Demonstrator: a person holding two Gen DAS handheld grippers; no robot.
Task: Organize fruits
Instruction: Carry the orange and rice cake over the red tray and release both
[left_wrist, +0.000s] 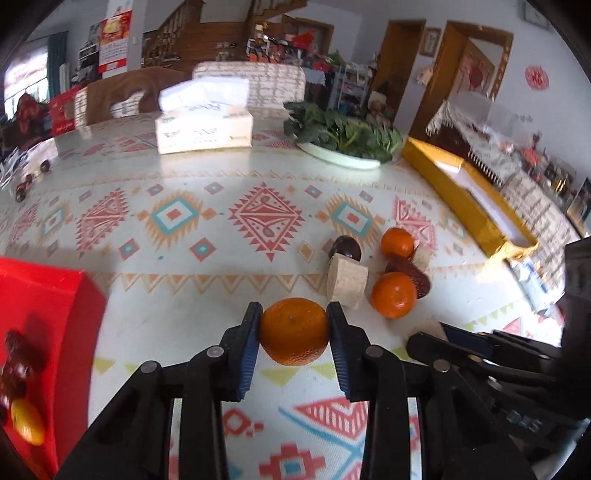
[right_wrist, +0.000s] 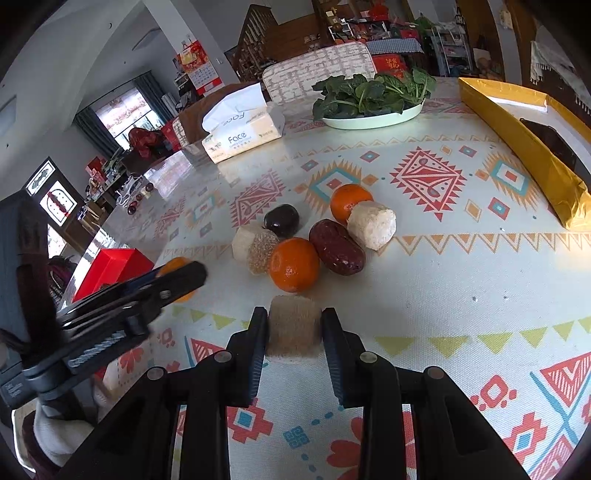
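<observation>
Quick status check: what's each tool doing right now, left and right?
Left tool: closed on a mandarin orange, held above the table.
Right tool: closed on a beige fibrous cylinder chunk, maybe sugarcane.

Daylight floods in from the window (right_wrist: 123, 114) far off on my left, and it glares white off the glossy tablecloth (left_wrist: 207, 162) near the tissue box (left_wrist: 204, 129). Shadows under things are soft and short. Both my views bulge, with black corners. The red box (left_wrist: 44, 317) smears, and far clutter is blurry.
</observation>
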